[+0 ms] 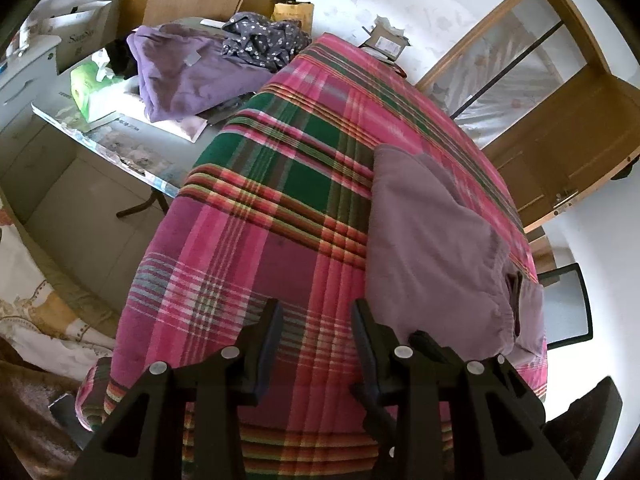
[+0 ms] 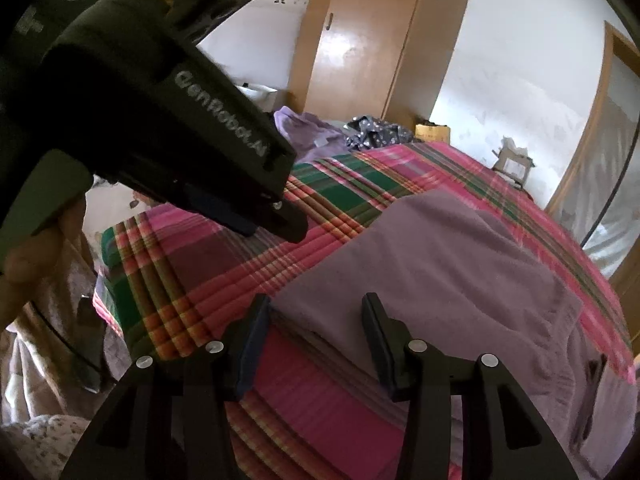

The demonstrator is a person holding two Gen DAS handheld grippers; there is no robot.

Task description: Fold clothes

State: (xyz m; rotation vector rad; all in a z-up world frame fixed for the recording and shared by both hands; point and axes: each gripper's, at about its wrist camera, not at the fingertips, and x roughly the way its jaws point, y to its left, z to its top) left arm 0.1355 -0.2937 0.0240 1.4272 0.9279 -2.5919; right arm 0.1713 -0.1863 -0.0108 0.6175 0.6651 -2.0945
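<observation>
From my left wrist camera I see the left gripper [image 1: 316, 320] hanging over the plaid blanket [image 1: 256, 208] with its fingers [image 1: 272, 320] parted and nothing between them but bare plaid. The mauve garment [image 1: 436, 248] lies on the blanket to the right of those fingers, its near edge just beside the right one, and I cannot tell whether they touch. It looks already doubled over, with a gathered elastic band [image 1: 500, 280] at its near right end, so I judge this piece is partly or wholly folded. On the table [image 1: 120, 136] beyond the blanket sit a purple garment [image 1: 184, 76] and a dotted dark garment [image 1: 260, 40], both loose heaps, so I reckon most of the folding is left. From my right wrist camera the right gripper [image 2: 316, 320] is likewise released, its jaws standing apart and gripping nothing. The mauve garment [image 2: 440, 264] spreads ahead and to the right here, its near left corner lying in the gap between the fingers and its edge running behind the right one; the pads do not press it. The left gripper [image 2: 276, 220] shows in the upper left of this view, held by a hand [image 2: 36, 256] and poised above bare plaid blanket [image 2: 192, 264], well left of the garment.
</observation>
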